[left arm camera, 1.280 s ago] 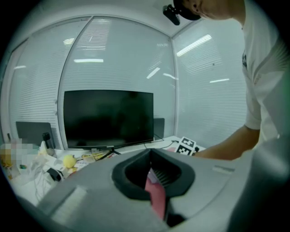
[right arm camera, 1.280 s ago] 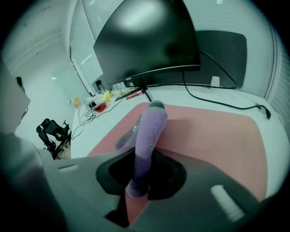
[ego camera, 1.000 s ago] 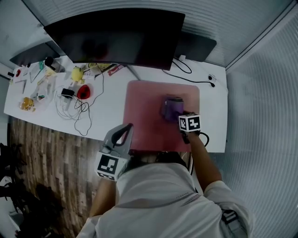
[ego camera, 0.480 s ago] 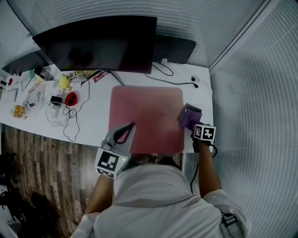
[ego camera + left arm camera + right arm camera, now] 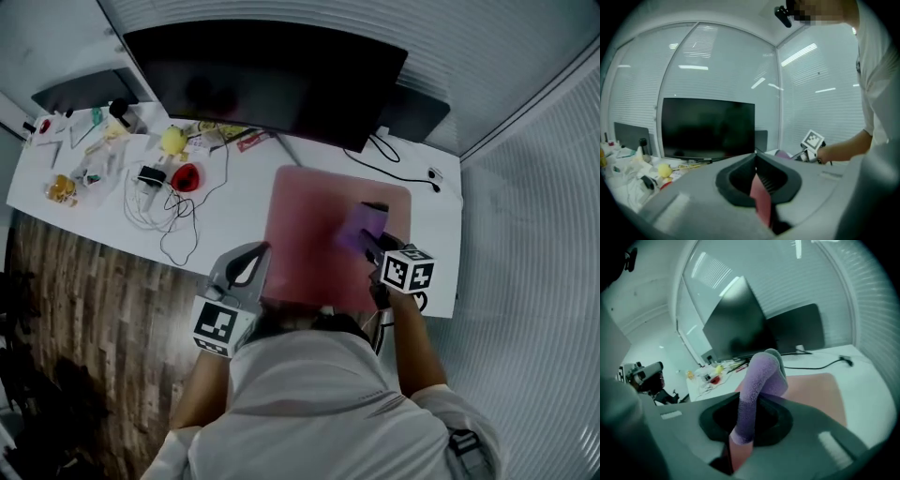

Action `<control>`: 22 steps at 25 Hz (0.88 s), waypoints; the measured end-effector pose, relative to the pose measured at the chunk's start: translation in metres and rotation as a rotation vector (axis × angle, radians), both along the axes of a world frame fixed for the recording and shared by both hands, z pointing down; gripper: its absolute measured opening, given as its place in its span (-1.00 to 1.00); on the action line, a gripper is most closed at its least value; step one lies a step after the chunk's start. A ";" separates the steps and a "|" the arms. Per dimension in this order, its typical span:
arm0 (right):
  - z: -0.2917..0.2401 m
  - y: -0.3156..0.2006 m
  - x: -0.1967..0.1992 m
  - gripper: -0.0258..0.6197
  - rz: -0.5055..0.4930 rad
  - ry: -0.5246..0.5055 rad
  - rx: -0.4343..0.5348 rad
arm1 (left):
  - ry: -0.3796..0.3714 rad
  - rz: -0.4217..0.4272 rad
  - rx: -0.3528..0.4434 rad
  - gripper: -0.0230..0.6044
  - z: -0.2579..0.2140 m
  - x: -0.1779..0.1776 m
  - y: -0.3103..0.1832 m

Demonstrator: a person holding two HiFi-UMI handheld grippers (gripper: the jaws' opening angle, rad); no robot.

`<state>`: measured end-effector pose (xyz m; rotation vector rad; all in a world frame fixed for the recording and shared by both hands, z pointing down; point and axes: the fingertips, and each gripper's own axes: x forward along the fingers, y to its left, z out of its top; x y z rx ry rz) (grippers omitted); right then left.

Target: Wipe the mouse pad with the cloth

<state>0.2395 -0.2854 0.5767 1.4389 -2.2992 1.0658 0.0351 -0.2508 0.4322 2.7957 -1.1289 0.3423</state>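
Clutter of cables and small objects (image 5: 141, 183) lies left of the one pink rectangular mouse pad (image 5: 305, 244), with one black monitor (image 5: 272, 75) behind it. Left gripper view: the left gripper (image 5: 756, 157) has its jaws together, empty. Right gripper view: the right gripper (image 5: 750, 413) has its jaws clamped on the single purple fleecy cloth (image 5: 759, 380), over the pad's right part

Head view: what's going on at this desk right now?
A person is wiping a pink mouse pad on a white desk, in front of a dark monitor. The right tool is shut on a purple cloth, which sits on the right part of the pad. The left tool is shut with nothing in it, held by the pad's near left edge, away from the cloth.
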 end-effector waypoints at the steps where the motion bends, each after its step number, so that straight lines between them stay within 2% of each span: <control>1: -0.003 -0.005 -0.033 -0.74 -0.053 -0.019 0.003 | -0.002 -0.020 -0.005 -0.92 0.000 -0.018 0.000; 7: 0.006 -0.016 -0.215 -0.74 -0.312 -0.055 -0.013 | -0.015 -0.124 -0.041 -0.92 0.003 -0.125 0.005; 9: 0.022 -0.016 -0.258 -0.74 -0.367 -0.046 -0.029 | -0.024 -0.136 -0.054 -0.92 0.009 -0.151 0.006; 11: 0.045 -0.017 -0.282 -0.74 -0.383 -0.013 -0.066 | -0.035 -0.132 -0.065 -0.92 0.015 -0.167 0.006; 15: 0.086 -0.016 -0.278 -0.74 -0.336 0.055 -0.144 | -0.045 -0.086 -0.069 -0.92 0.018 -0.169 -0.001; 18: 0.101 -0.006 -0.246 -0.74 -0.277 0.075 -0.185 | -0.045 -0.030 -0.067 -0.92 0.021 -0.150 -0.006; 22: 0.107 0.010 -0.193 -0.74 -0.195 0.090 -0.223 | -0.027 0.045 -0.069 -0.92 0.021 -0.109 -0.008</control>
